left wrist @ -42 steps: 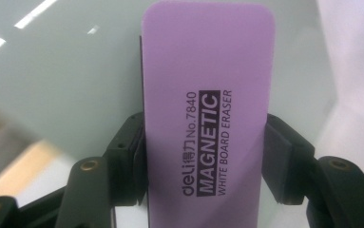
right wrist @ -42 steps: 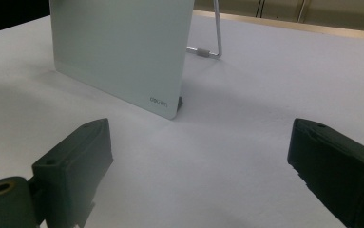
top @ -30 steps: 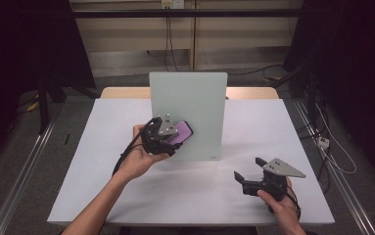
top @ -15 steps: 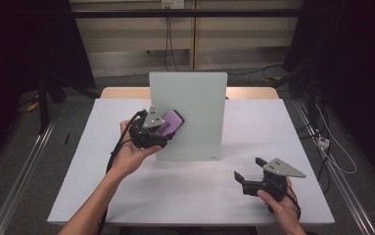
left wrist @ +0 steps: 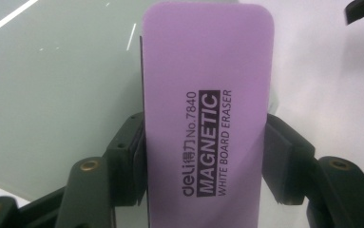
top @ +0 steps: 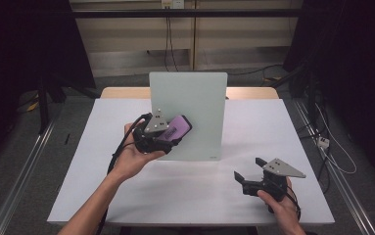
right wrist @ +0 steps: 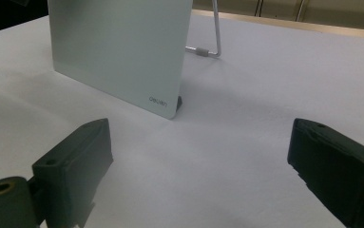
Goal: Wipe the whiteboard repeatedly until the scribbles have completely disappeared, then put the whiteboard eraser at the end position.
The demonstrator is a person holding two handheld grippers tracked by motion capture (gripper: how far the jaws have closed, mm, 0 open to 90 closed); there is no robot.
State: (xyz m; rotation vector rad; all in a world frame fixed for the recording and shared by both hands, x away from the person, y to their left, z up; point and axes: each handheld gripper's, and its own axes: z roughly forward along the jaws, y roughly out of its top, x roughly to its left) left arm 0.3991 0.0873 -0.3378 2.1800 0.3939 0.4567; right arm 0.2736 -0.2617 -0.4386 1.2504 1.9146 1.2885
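A pale green glass whiteboard [top: 192,115] stands upright on a wire stand in the middle of the table. My left gripper [top: 168,134] is shut on a purple magnetic whiteboard eraser [top: 175,128], held against the board's lower left face. In the left gripper view both pads clamp the eraser [left wrist: 207,118] by its long sides, with the board [left wrist: 56,95] behind it. My right gripper [top: 248,171] rests low on the table at the front right, open and with nothing in it. Its view shows the board [right wrist: 122,52] ahead to the left between wide jaws.
The white table top [top: 273,132] carries the board's wire stand [right wrist: 213,47] behind the board. A wooden strip [top: 253,93] edges the table's far side. Dark curtains and cables lie beyond.
My left gripper moved the eraser left and up across the board's face half a second ago, then came back right and slightly down. The right gripper has stayed still.
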